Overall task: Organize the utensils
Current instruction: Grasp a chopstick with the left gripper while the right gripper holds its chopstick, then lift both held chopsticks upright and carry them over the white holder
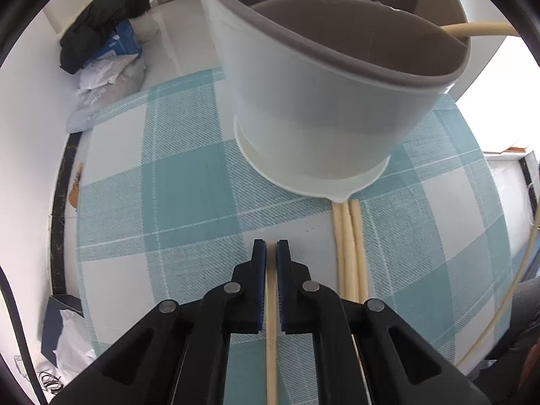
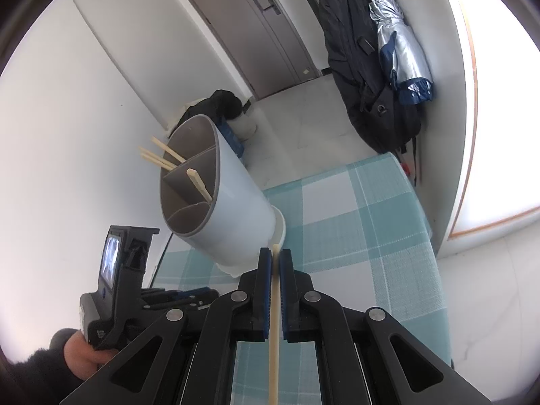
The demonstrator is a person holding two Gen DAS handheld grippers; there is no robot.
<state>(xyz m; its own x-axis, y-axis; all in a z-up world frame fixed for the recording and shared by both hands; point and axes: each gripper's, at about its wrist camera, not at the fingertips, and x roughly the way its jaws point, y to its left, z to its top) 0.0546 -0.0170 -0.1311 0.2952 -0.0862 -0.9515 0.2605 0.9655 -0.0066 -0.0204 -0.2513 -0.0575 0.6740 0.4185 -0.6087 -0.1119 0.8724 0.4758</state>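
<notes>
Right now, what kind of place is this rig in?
Probably a home, a table near the entryway. A checked tablecloth covers the table, a door stands beyond it, and a backpack and folded umbrella hang by the wall. A white utensil holder holds chopsticks.

- One pale utensil holder (image 2: 233, 209) with grey inner dividers, standing on the checked tabletop (image 2: 354, 236);
- Four chopsticks (image 2: 199, 184) poking out of the holder in the right wrist view;
- Three chopsticks lying side by side (image 1: 349, 246) on the cloth;
- Two sets of tongs, left tongs (image 1: 271, 248) and right tongs (image 2: 275, 258), each clamped on one chopstick;
- One folded umbrella (image 2: 401, 47)
</notes>
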